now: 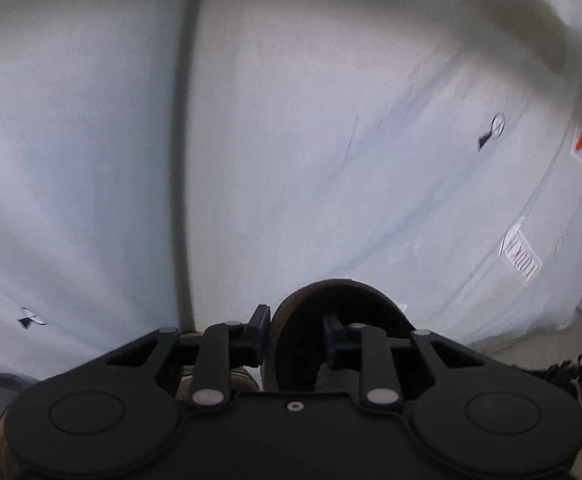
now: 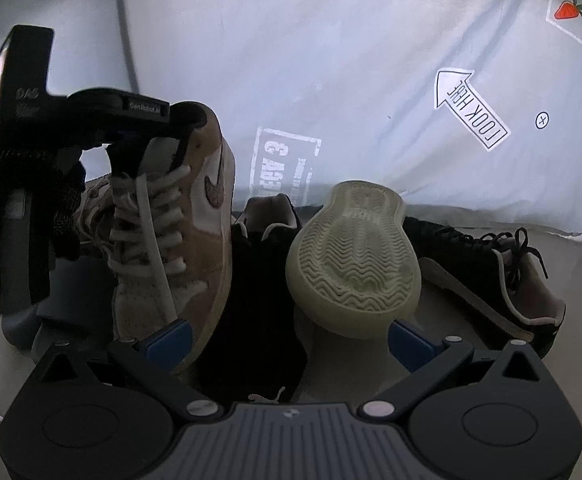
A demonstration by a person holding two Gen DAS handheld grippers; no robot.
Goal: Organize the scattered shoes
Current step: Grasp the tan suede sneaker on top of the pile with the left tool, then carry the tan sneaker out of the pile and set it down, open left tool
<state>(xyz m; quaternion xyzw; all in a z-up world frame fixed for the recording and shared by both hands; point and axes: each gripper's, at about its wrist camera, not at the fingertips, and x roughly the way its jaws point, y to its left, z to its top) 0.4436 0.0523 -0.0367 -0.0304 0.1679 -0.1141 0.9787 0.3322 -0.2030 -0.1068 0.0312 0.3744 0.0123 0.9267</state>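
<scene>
Right wrist view: left claw [image 2: 131, 136] clenches the tan sneaker's [image 2: 179, 216] collar at left of frame, lifting it (picking step, I'd judge). Right claw [image 2: 287, 344] hangs spread over a black shoe [image 2: 259, 280]; next needs a clear placing spot.

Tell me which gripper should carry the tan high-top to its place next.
Left. The left gripper is clamped on the tan high-top at its collar, one finger inside, one outside. The right gripper hangs open above a black shoe and an upturned pale sole, holding nothing.
</scene>
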